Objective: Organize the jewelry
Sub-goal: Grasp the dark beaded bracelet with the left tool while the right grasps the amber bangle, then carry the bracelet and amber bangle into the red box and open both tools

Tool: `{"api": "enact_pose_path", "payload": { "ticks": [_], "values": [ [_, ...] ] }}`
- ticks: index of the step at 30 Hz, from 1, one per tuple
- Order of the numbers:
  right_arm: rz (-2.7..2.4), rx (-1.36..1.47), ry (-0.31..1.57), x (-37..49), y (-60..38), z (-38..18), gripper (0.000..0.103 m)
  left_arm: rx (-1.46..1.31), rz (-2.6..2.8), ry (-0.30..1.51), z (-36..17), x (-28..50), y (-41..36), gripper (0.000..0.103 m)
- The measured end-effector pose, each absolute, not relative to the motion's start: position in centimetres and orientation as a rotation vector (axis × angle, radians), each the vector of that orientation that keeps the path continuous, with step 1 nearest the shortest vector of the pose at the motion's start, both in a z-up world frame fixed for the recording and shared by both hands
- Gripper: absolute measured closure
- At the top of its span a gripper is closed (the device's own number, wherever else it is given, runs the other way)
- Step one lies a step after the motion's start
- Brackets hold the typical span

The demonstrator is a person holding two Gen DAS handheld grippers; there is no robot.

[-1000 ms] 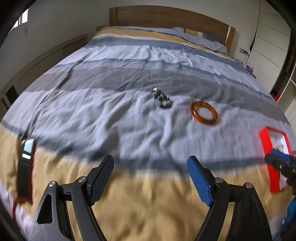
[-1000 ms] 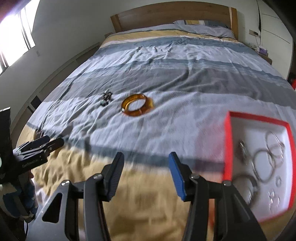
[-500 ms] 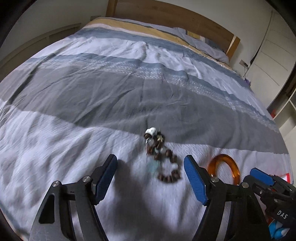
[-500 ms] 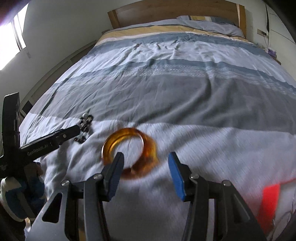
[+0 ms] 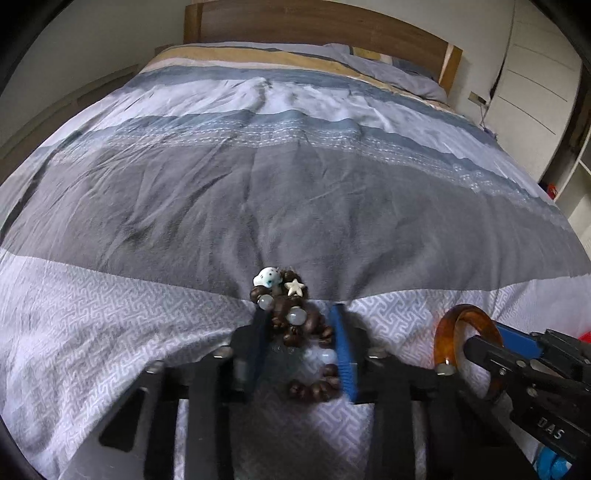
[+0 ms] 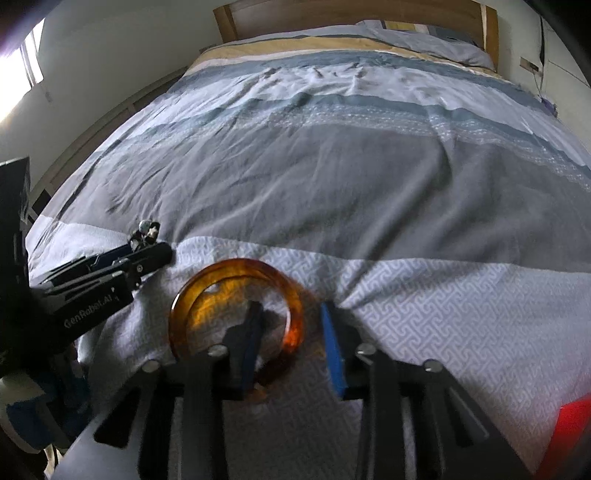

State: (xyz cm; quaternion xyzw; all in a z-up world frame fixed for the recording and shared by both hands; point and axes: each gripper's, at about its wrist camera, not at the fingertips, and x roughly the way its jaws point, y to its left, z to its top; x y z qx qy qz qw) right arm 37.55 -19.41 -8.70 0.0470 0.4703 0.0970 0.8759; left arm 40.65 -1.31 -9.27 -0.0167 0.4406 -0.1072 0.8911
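A brown bead bracelet (image 5: 295, 332) with a white star and a spotted charm lies bunched on the patterned bedspread (image 5: 110, 332). My left gripper (image 5: 297, 312) straddles it, its jaws closing and its pads against the beads. Just to the right lies an amber bangle (image 6: 236, 295). My right gripper (image 6: 290, 308) is closing over the bangle's right rim, one finger inside the ring and one outside, with gaps still showing on both sides. The left wrist view shows the right gripper's fingers (image 5: 480, 347) at the bangle (image 5: 443, 332).
The striped duvet (image 6: 332, 184) stretches away to a wooden headboard (image 5: 314, 22) and pillows. A red tray corner (image 6: 576, 417) shows at the lower right. White cupboards (image 5: 535, 92) stand along the bed's right side.
Both grippers came forward and down over the bed onto the jewelry. The left jaws narrowed onto the bead bracelet, and the right jaws narrowed around the bangle's rim.
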Motion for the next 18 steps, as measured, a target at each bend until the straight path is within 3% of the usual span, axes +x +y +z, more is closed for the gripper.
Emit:
{"api": "enact_pose_path", "payload": {
  "ticks": [3, 18],
  "values": [
    [0.207, 0.082, 0.987, 37.3, -19.0, -8.6, 0.091, -0.020, -0.232, 0.913, -9.1, 40.4, -1.5, 0.088],
    [0.185, 0.131, 0.925, 27.1, -20.0, -4.0, 0.093, -0.091, -0.267, 0.887, -4.7, 29.7, -0.1, 0.091]
  ]
}}
